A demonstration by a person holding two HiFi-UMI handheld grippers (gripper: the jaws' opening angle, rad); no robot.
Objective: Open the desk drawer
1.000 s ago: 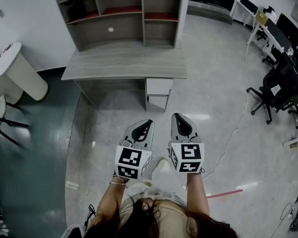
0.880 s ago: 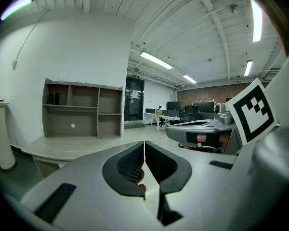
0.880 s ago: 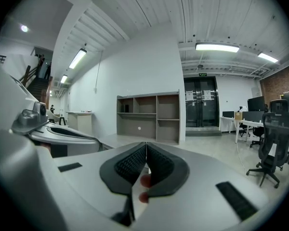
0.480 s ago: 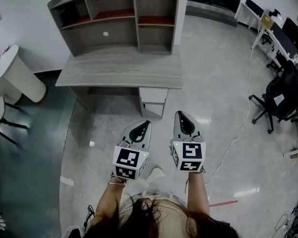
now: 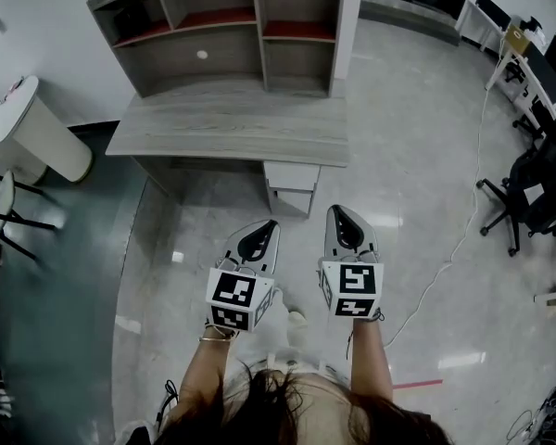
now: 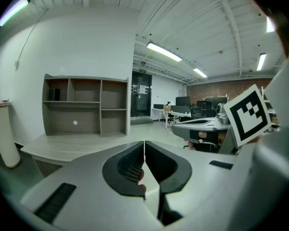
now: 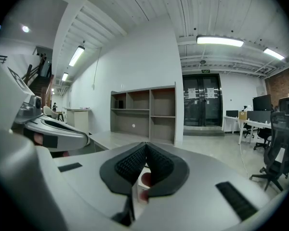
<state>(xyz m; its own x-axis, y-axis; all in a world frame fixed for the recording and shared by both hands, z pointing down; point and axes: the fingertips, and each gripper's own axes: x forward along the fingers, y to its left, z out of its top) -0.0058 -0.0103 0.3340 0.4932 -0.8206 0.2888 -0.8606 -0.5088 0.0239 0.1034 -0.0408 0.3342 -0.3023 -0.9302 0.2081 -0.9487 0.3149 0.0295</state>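
Observation:
A grey wooden desk [image 5: 232,128] with an open shelf unit [image 5: 227,26] on top stands ahead of me. Under its right end is a small pedestal with white drawer fronts [image 5: 293,176], both closed. My left gripper [image 5: 270,222] and right gripper [image 5: 336,209] hang side by side over the floor, short of the drawers and touching nothing. Both are shut with nothing between the jaws. In the left gripper view the left gripper [image 6: 144,146] points at the desk [image 6: 62,146]; in the right gripper view the right gripper [image 7: 145,146] faces the shelf unit [image 7: 144,114].
A white round stand [image 5: 37,133] and a black-legged chair [image 5: 9,221] are at the left on a dark floor patch. Black office chairs [image 5: 533,197] stand at the right. A white cable [image 5: 445,248] and a red strip [image 5: 412,384] lie on the pale floor.
Both grippers have been carried a little closer to the desk, side by side and still shut. The desk looks slightly nearer in the head view.

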